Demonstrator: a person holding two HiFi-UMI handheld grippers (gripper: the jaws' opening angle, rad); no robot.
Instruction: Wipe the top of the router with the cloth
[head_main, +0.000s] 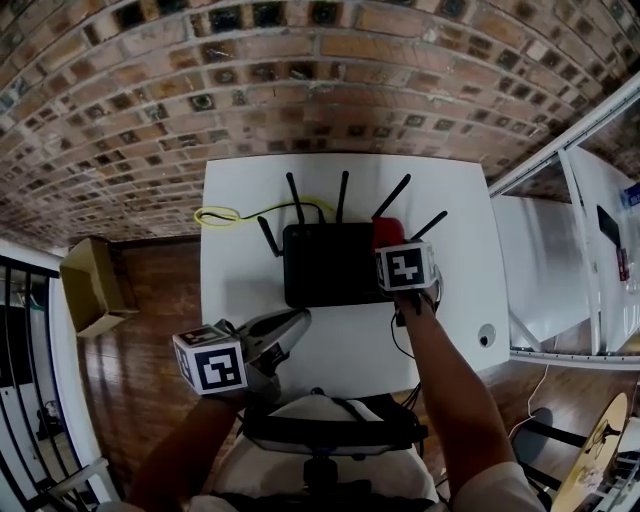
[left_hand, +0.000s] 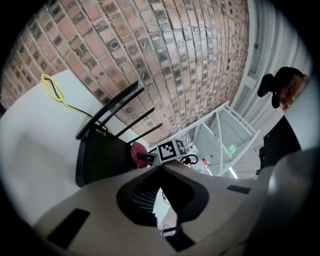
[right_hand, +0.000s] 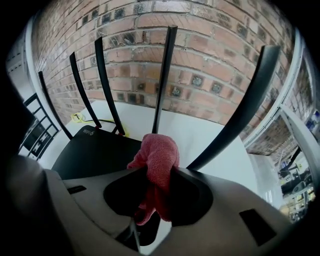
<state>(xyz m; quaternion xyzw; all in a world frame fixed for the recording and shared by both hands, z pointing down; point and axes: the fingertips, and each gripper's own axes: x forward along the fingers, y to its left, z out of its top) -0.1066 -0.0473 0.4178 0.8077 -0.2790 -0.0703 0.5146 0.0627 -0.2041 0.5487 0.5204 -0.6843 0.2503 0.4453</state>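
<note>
The black router (head_main: 330, 262) lies flat on the white table (head_main: 240, 190), its several antennas pointing toward the brick wall. My right gripper (head_main: 388, 245) is at the router's far right corner, shut on a bunched red cloth (head_main: 387, 231). In the right gripper view the cloth (right_hand: 159, 155) sticks out between the jaws, over the router's top (right_hand: 95, 152) and between two antennas. My left gripper (head_main: 292, 322) hovers at the table's near edge, clear of the router, jaws together with nothing in them. From the left gripper view the router (left_hand: 100, 155) and cloth (left_hand: 137, 152) lie ahead.
A yellow cable (head_main: 222, 215) loops on the table left of the antennas. A thin black cord (head_main: 398, 335) runs along the table by my right arm. A small round object (head_main: 486, 335) sits near the table's right edge. A cardboard box (head_main: 90, 285) stands on the wooden floor at left.
</note>
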